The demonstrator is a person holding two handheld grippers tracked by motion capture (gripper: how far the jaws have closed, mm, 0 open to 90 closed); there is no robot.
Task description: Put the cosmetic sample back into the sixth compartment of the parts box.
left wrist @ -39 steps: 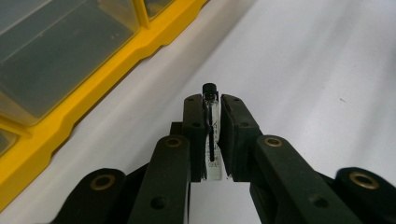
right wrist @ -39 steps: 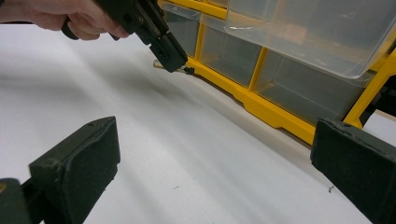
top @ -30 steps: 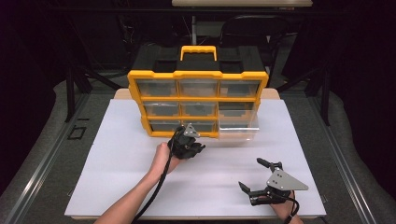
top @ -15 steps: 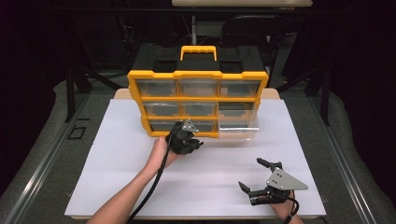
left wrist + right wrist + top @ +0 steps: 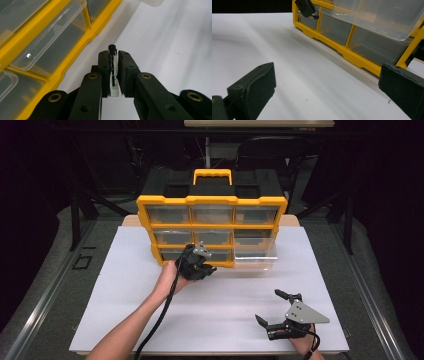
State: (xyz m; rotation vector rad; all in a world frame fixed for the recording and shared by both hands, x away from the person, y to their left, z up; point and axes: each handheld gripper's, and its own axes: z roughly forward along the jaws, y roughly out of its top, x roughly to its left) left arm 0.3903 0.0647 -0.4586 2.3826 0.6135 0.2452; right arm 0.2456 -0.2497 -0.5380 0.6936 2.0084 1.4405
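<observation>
Left gripper [image 5: 113, 75] clamps a small clear part [image 5: 113, 72] just before the yellow organizer's [image 5: 212, 227] bottom row. Right gripper [image 5: 281, 312] rests agape, well apart. Judged step: carrying; next, likely placement into the pulled-out drawer [image 5: 255, 256].

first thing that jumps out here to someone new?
The yellow drawer organiser standing at the table's far middle, with one clear drawer pulled out at its lower right. Next, the left gripper in front of the bottom row, shut on a small clear part with a black tip. The right gripper rests open near the front right edge.
</observation>
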